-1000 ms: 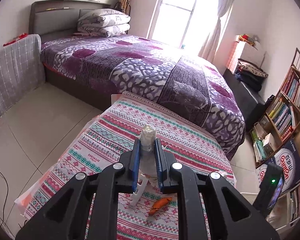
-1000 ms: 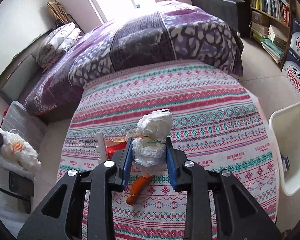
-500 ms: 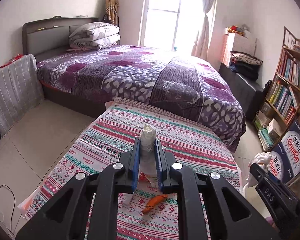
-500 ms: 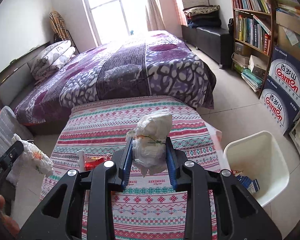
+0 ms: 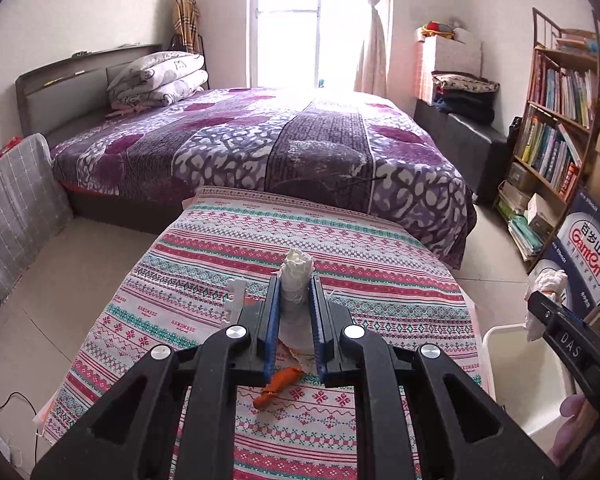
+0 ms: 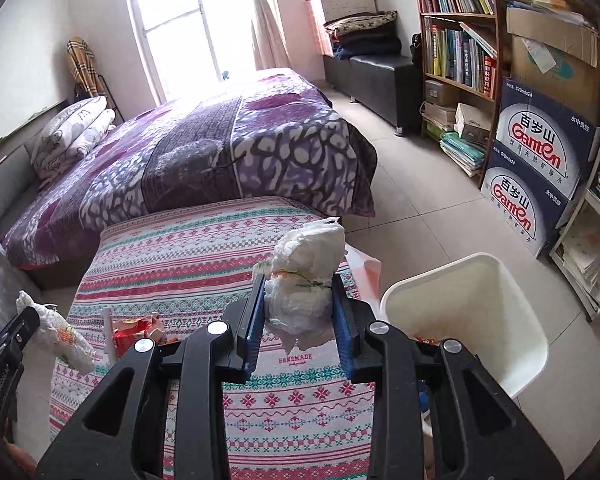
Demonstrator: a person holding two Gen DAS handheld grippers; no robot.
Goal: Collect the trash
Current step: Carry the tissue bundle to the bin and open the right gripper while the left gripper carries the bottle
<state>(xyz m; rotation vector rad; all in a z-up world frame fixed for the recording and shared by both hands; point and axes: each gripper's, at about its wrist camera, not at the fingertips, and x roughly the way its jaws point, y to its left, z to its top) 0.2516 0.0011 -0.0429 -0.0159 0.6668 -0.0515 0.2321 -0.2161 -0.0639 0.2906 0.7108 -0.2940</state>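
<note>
**Two wads held, bin off to the right: the drop could miss**

Left wrist view: the left gripper (image 5: 294, 312) has its jaws clenched on a narrow white paper wad (image 5: 296, 280), held above the patterned table (image 5: 204, 264). Loose trash lies on the cloth beneath it: an orange scrap (image 5: 278, 386) and a white plastic strip (image 5: 234, 300). The white bin (image 5: 512, 376) shows only at the right edge, beside the table, so this wad has the longer way to go. The grip is on the wad's lower part; I judge that a quick swing could let the soft paper slip out and fall onto the cloth or the floor.

Right wrist view: the right gripper (image 6: 298, 316) is clamped on a crumpled white bag bundle (image 6: 306, 280), bulky and bulging above the jaws. It hangs over the table's right edge, near the bin (image 6: 512, 320) but not yet over its mouth. Letting go here would likely drop it on the table or into the gap beside the bin. A red wrapper (image 6: 134, 330) also lies on the cloth, uncollected. With both arms heading for the same opening, they could knock each other.
</note>
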